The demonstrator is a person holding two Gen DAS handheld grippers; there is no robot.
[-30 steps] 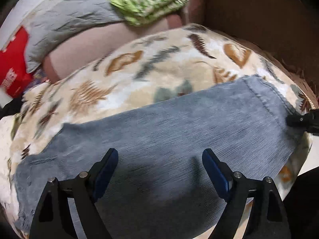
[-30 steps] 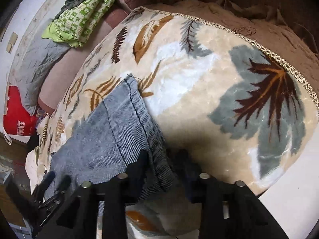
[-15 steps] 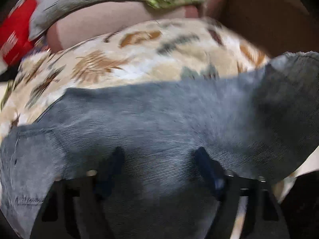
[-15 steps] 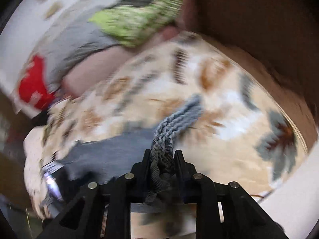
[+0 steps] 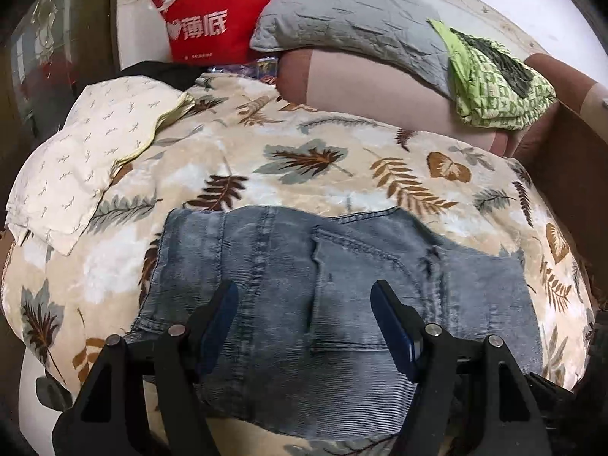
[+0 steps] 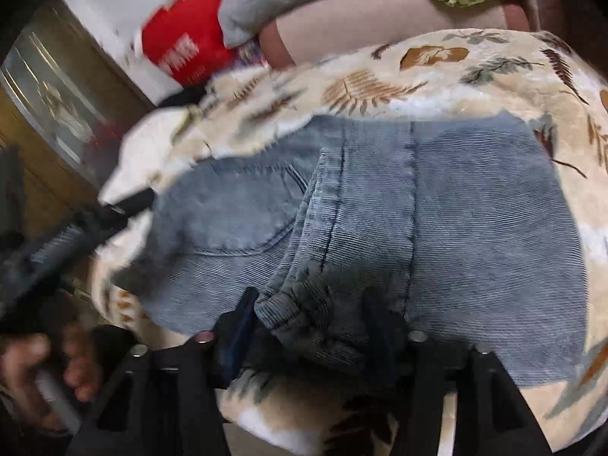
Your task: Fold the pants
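Note:
The grey-blue denim pants (image 5: 342, 288) lie folded in a short rectangle on the leaf-print blanket (image 5: 304, 159), back pocket up. My left gripper (image 5: 304, 315) hovers over their near edge with its jaws wide apart and nothing between them. In the right wrist view the pants (image 6: 475, 220) fill the middle. My right gripper (image 6: 307, 323) has its jaws apart around a bunched fold of denim at the near edge. The left gripper (image 6: 125, 205) shows at the left of that view.
A cream pillow (image 5: 83, 152) lies at the blanket's left. Behind are a red bag (image 5: 212, 19), a grey pillow (image 5: 349, 26), a green patterned cloth (image 5: 497, 79) and a pink bolster (image 5: 380, 91). A brown wall (image 5: 570, 159) stands at the right.
My right gripper carried the pant leg end over to the left, laid it down on the pants and opened. The pants now lie folded shorter. My left gripper pulled back.

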